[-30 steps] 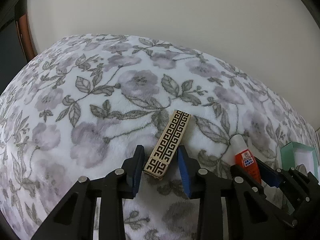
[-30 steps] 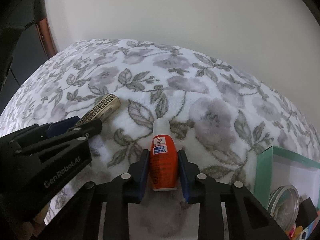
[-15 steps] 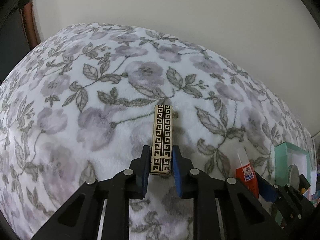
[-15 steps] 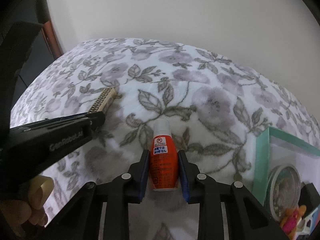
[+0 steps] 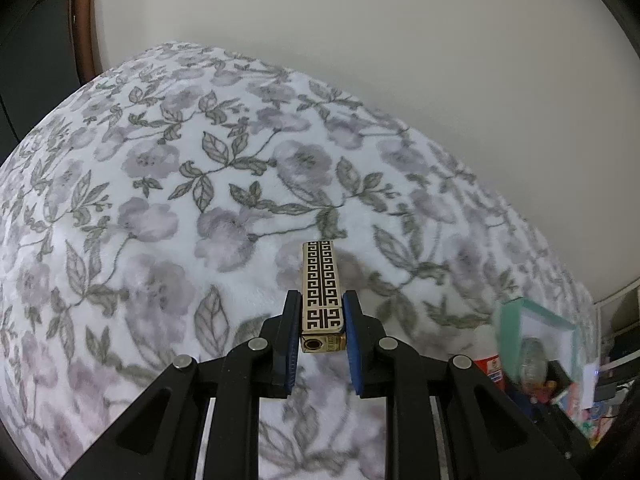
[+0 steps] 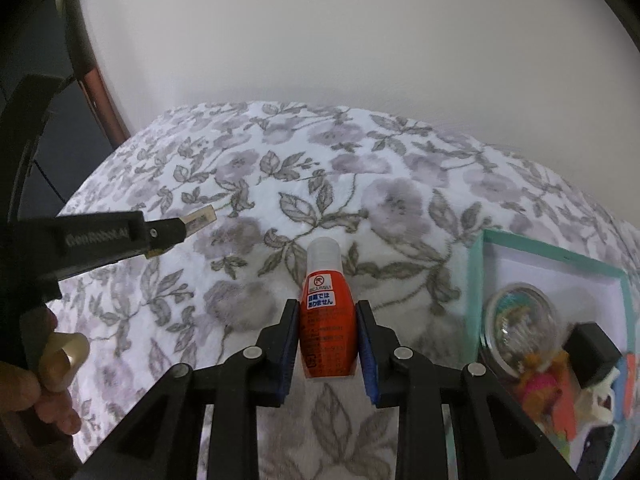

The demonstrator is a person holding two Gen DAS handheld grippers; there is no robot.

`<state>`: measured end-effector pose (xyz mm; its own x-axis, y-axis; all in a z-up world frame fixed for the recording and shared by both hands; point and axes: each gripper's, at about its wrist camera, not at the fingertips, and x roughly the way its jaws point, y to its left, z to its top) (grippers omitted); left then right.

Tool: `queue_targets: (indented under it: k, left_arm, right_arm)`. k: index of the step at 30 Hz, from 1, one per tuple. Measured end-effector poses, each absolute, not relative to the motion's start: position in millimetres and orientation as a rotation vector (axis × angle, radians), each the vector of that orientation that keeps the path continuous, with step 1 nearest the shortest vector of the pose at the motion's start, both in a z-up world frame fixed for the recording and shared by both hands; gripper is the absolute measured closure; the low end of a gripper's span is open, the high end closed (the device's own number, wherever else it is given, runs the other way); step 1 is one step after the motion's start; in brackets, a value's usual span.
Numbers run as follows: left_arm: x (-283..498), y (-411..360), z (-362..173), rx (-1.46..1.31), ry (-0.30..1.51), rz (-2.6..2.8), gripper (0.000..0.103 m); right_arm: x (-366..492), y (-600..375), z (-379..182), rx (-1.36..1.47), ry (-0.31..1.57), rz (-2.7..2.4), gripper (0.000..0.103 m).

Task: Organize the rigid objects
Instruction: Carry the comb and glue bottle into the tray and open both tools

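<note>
Now the left tool (image 5: 322, 330) pinches a gold rectangular lighter with black key pattern (image 5: 322, 292) above the floral bedspread (image 5: 160, 220). Opposite, the right tool (image 6: 328, 340) clamps an orange white-capped plastic bottle (image 6: 328, 324); both likely await the partly filled teal-rimmed box (image 6: 476, 276).

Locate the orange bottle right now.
Right wrist view, centre: orange bottle clamped in the right tongs, above the floral blanket, left of the teal box.
</note>
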<state>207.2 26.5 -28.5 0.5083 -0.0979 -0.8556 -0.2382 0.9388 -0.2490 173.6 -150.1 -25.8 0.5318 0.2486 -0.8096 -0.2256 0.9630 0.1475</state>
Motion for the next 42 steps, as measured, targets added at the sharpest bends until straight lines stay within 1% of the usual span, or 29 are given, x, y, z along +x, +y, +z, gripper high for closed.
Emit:
queue_targets:
  k: [9,16,25,32,42]
  left_arm:
    - [171,8,18,-0.31,0.986,0.062,0.082]
    - [139,-3,45,-0.299,0.946,0.028,0.082]
    - [107,-34,43,-0.283,0.963,-0.024,0.082]
    - [85,-66,43,-0.232,0.954,-0.074,0.082]
    - [69,-79,35,-0.245,0.998,-0.104,0.082]
  right_arm:
    - [138,-175,9,0.07,0.929,0.25,0.074]
    - [117,-193,25,0.1,0.913,0.214,0.074]
    - [85,-219,42,0.118,0.894,0.168,0.074]
    - [65,-238,44,0.137,0.901,0.13,0.074]
    - [40,-264,43,0.143,0.915,0.092,0.074]
